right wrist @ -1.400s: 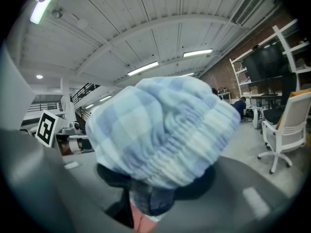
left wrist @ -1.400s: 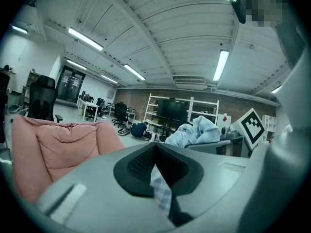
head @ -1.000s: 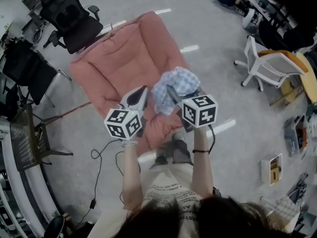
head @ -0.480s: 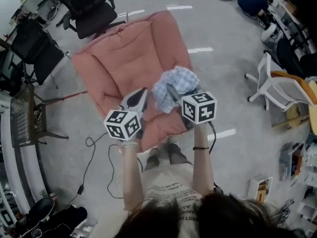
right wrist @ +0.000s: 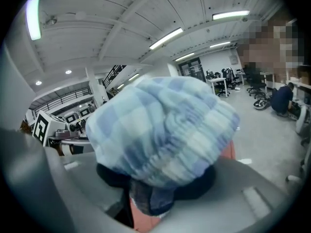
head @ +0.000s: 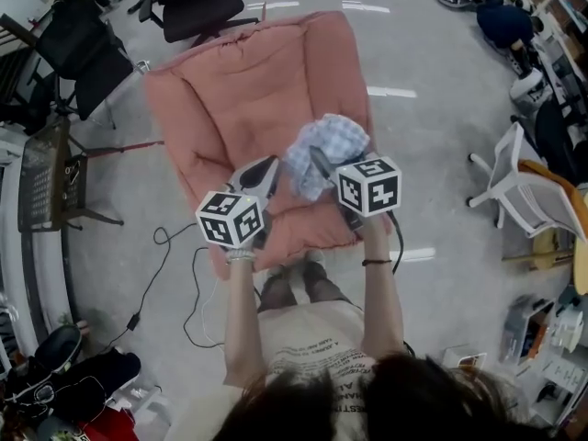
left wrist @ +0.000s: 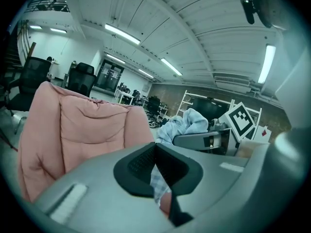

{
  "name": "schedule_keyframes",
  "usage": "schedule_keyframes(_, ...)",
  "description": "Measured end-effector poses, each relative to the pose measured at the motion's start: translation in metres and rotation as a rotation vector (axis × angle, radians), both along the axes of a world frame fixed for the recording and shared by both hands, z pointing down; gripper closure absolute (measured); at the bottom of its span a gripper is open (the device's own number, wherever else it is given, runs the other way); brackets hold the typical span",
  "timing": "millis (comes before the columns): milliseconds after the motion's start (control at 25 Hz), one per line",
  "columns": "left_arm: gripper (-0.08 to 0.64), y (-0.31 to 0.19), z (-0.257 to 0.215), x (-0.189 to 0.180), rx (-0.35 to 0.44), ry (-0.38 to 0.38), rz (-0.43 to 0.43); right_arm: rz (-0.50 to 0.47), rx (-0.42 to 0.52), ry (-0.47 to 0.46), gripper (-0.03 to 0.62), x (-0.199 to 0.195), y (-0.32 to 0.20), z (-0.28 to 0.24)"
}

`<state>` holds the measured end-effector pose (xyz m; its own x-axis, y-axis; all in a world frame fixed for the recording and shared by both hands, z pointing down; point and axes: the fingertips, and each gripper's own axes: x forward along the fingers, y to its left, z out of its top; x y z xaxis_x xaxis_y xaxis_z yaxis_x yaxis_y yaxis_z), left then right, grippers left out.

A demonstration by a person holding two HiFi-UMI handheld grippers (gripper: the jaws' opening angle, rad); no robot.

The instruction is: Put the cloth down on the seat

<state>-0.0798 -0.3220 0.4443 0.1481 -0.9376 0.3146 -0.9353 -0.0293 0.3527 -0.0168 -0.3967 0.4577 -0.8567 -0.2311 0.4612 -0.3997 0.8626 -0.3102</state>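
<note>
My left gripper (head: 268, 166) is closed on a corner of the checked cloth (head: 326, 145). The cloth hangs bunched above the pink seat (head: 230, 108), its bulge pointing up and away from me, with no clear long axis. My right gripper (head: 320, 165) clamps it underneath.

Your cloth (head: 323, 150) is checked in pale blue and white. The seat (head: 248, 99) is salmon pink. Your left gripper (head: 265, 165) and right gripper (head: 322, 168) are grey with black pads (left wrist: 141, 164), each cube (head: 230, 219) bearing black-and-white square markers. The floor (head: 441, 154) is grey with white stripes (head: 390, 92).
</note>
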Motion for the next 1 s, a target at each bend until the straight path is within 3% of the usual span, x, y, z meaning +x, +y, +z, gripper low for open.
schedule_keyframes(360,0.565,-0.024,0.022,-0.013,-0.030,-0.022,0.060,-0.058,0.000,0.058,0.381,-0.030,-0.011,0.034)
schedule_keyframes(1000,0.565,-0.052,0.134,-0.026,-0.140,0.026,0.160,-0.084,-0.052,0.167,0.380,-0.058,-0.034,0.155)
